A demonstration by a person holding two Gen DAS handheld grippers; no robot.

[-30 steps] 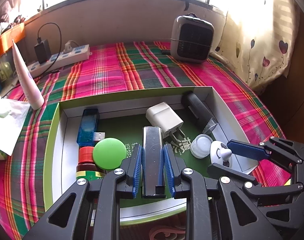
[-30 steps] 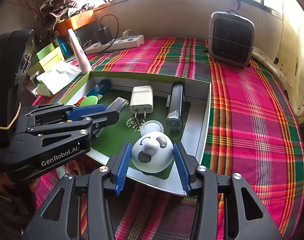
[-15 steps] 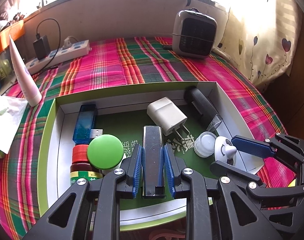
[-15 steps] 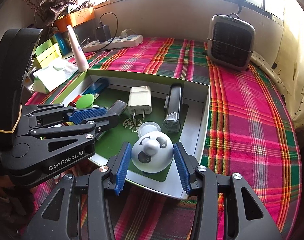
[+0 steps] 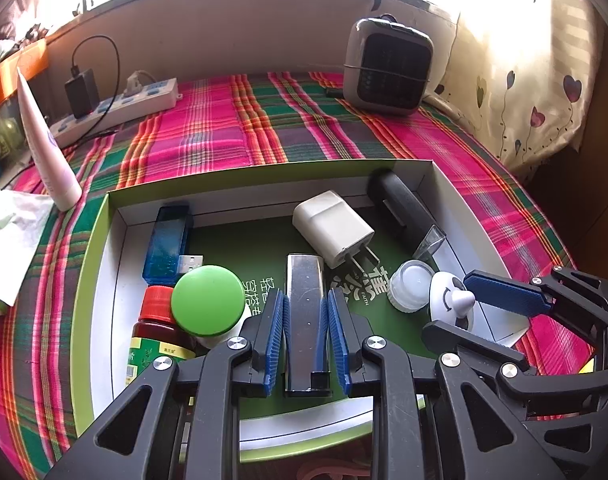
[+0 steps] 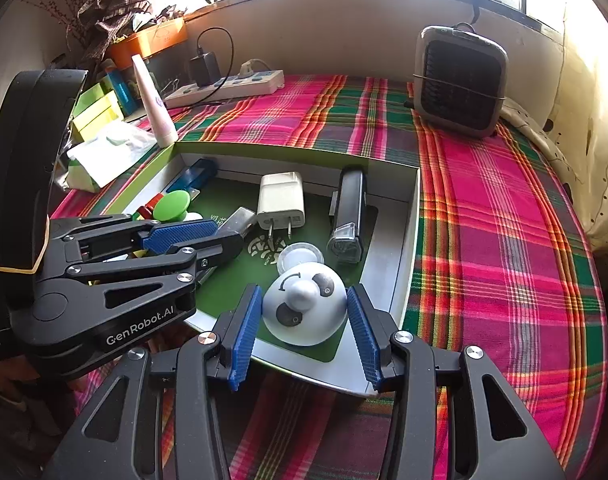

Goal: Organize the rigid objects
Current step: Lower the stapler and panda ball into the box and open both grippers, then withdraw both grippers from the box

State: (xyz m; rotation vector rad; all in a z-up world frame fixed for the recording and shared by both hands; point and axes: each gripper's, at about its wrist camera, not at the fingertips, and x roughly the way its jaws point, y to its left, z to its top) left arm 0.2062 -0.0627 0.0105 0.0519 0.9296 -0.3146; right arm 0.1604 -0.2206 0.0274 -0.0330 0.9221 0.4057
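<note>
A green-rimmed box (image 5: 100,240) (image 6: 408,240) holds several small objects. My left gripper (image 5: 304,312) stands around a flat metal bar (image 5: 306,312) on the box floor; the pads show small gaps to it. My right gripper (image 6: 304,320) stands around a white panda-faced dome (image 6: 304,308), which also shows in the left wrist view (image 5: 450,300), with gaps on both sides. Also in the box are a white charger plug (image 5: 332,228), a black cylinder device (image 5: 404,212), a blue USB stick (image 5: 166,240), a green-capped jar (image 5: 208,300), a red-capped bottle (image 5: 156,320) and a small clear round pot (image 5: 410,286).
The box lies on a plaid cloth (image 6: 484,208). A grey fan heater (image 5: 388,68) stands at the back right. A power strip (image 5: 116,108), a pink tube (image 5: 44,144) and tissues (image 5: 8,236) are at the left. Clutter boxes (image 6: 96,112) are at the far left.
Both grippers have drawn slightly back and up from the box; the left pads now show slim gaps beside the metal bar. Objects have stayed put.
</note>
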